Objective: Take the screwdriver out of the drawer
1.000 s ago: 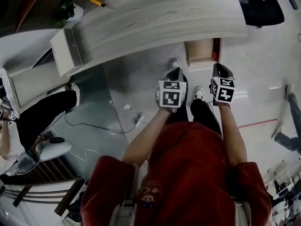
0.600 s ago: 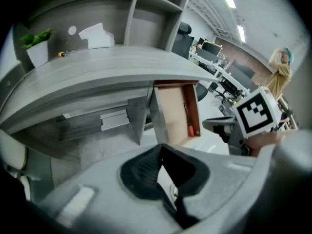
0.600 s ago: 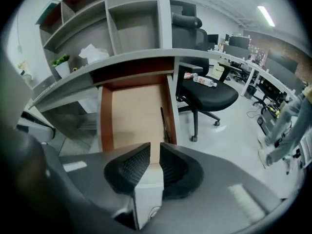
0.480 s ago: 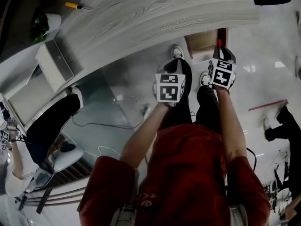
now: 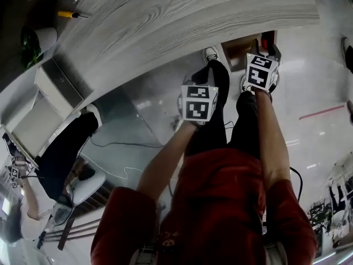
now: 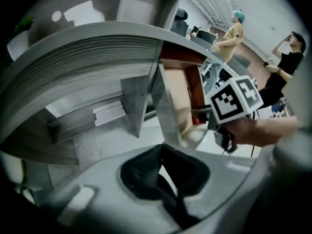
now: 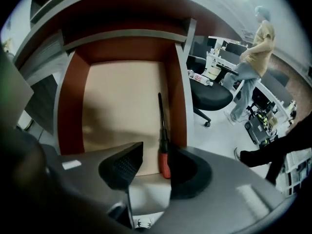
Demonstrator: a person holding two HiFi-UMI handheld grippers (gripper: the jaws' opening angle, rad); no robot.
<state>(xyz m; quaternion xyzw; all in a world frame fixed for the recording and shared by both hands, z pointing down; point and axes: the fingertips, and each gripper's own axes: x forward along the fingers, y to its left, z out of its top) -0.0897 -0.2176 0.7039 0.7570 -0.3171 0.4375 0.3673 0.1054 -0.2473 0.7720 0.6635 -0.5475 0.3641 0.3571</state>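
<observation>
Both arms reach fwd & down, side by side. L arm (image 5: 165, 159) angles inward, R arm (image 5: 270, 142) is straighter. L gripper (image 6: 168, 174) pts steeply down, jaws together, empty. R gripper (image 7: 153, 167) also tilts down; jaws have just been opening, now apart, pads pressing on nothing.

The long grey desk (image 5: 193, 15) has a matt wood-grain top. Below the desk, the pale floor (image 5: 309, 87) shines glossy. Its red-walled drawer (image 7: 122, 96) has a smooth matt beige bottom.
</observation>
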